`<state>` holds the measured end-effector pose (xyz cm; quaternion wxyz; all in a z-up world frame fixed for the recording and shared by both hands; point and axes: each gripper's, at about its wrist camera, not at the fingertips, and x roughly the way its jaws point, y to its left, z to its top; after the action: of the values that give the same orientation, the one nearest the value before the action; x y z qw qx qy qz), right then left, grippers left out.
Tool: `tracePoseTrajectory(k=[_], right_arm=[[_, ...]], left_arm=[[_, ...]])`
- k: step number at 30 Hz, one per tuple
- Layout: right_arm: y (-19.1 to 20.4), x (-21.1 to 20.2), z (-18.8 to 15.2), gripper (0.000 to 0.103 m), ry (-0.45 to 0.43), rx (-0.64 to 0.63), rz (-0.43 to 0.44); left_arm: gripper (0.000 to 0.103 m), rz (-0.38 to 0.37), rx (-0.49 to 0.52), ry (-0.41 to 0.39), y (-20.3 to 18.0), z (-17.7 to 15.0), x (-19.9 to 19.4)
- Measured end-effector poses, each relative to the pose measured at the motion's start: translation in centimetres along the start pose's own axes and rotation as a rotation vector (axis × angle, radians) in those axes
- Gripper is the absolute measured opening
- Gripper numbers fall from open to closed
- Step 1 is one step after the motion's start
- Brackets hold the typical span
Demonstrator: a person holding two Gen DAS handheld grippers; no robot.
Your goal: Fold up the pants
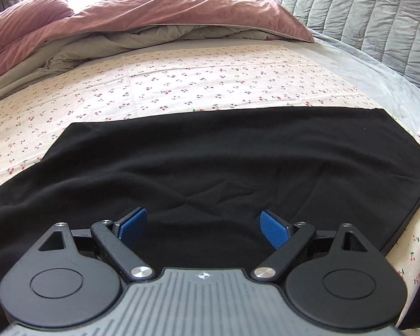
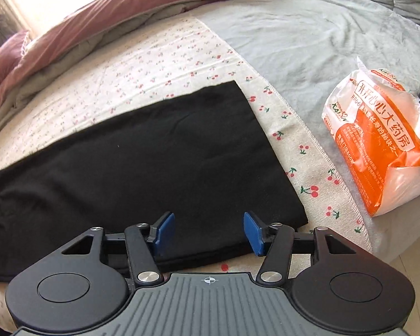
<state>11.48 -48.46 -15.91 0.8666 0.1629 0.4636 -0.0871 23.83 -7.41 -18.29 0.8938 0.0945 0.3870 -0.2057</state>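
Note:
The black pants lie flat on the cherry-print sheet, folded into a long band running left to right. My left gripper is open, its blue pads over the near part of the cloth, holding nothing. In the right wrist view the pants end in a straight edge at the right. My right gripper is open over the near hem close to that right end, holding nothing.
A pink and grey duvet is bunched at the far side of the bed. A grey blanket covers the right side. An orange and white plastic bag lies on it, right of the pants.

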Motion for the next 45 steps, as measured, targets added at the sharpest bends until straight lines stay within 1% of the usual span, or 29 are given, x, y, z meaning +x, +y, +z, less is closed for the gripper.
tracePoseTrajectory(k=[1,2,3,5,6,8,9,12,13,16,18,21,22,24,29,31,32,34,35,36,37,40,45], right_arm=[[0.5,1.0,-0.2,0.051,0.04,-0.03,-0.04],[1.0,1.5,-0.4,0.05,0.052,-0.066,-0.064],[1.5,1.7,-0.6,0.05,0.048,-0.111,-0.086],[1.6,1.4,-0.7,0.05,0.04,-0.101,-0.101],[1.5,1.2,-0.7,0.051,0.037,-0.085,-0.097],[0.5,0.3,-0.7,0.053,0.017,0.01,-0.064],[-0.7,-0.3,-1.1,0.055,0.002,0.084,-0.036],[-3.4,-1.0,-2.7,0.056,-0.009,0.322,0.068],[-4.0,-1.1,-3.3,0.056,-0.007,0.373,0.104],[-5.3,-1.2,-4.0,0.057,-0.034,0.476,0.152],[-6.6,-0.8,-4.2,0.057,-0.059,0.575,0.18],[-8.6,-0.4,-4.9,0.061,-0.095,0.748,0.266],[-8.9,-0.3,-5.0,0.061,-0.103,0.781,0.28],[-8.9,0.0,-5.1,0.061,-0.117,0.794,0.279],[-7.9,0.4,-4.7,0.061,-0.173,0.752,0.244],[-7.4,0.3,-4.6,0.061,-0.195,0.734,0.226],[-7.1,0.1,-4.6,0.059,-0.201,0.718,0.213],[-6.7,0.3,-4.3,0.041,-0.205,0.691,0.174],[-6.6,0.5,-4.2,0.035,-0.206,0.684,0.156],[-6.6,0.6,-4.2,0.018,-0.208,0.686,0.14],[-6.7,0.8,-4.2,0.01,-0.201,0.693,0.142],[-6.7,0.8,-4.3,0.005,-0.209,0.707,0.145],[-6.1,0.4,-4.2,0.003,-0.238,0.689,0.124]], left_arm=[[0.084,-0.002,0.016,0.02,-0.4,-0.2,0.5],[0.084,0.003,0.037,0.056,-0.8,-0.6,0.9],[0.086,0.01,0.059,0.093,-1.1,-0.9,1.5],[0.092,0.032,0.091,0.092,-1.4,-1.3,1.6],[0.093,0.03,0.093,0.1,-1.3,-1.3,1.5],[0.092,0.011,0.054,0.11,-0.6,-1.0,1.4],[0.091,-0.001,0.032,0.108,-0.2,-0.9,1.4],[0.09,-0.008,0.04,0.078,-0.5,-0.8,1.1],[0.09,-0.011,0.054,0.065,-0.7,-0.8,1.0],[0.09,-0.034,0.076,0.04,-1.3,-0.5,0.6],[0.09,-0.045,0.082,0.039,-1.6,-0.4,0.7],[0.09,-0.046,0.084,0.042,-1.8,-0.2,1.1],[0.09,-0.047,0.079,0.045,-1.7,-0.1,1.3],[0.09,-0.053,0.062,0.051,-1.4,0.2,1.6],[0.09,-0.079,0.02,0.077,-2.0,-0.2,1.3],[0.09,-0.065,0.03,0.087,-2.6,-0.5,1.6],[0.091,-0.053,0.048,0.089,-2.9,-0.7,1.7],[0.093,-0.04,0.073,0.088,-3.4,-0.9,1.7],[0.093,-0.038,0.072,0.089,-3.5,-0.9,1.7],[0.093,-0.038,0.068,0.091,-3.4,-0.9,1.7],[0.093,-0.04,0.066,0.093,-3.4,-0.8,1.7],[0.093,-0.044,0.063,0.096,-3.3,-0.8,1.7],[0.093,-0.048,0.067,0.096,-3.2,-0.8,1.8]])
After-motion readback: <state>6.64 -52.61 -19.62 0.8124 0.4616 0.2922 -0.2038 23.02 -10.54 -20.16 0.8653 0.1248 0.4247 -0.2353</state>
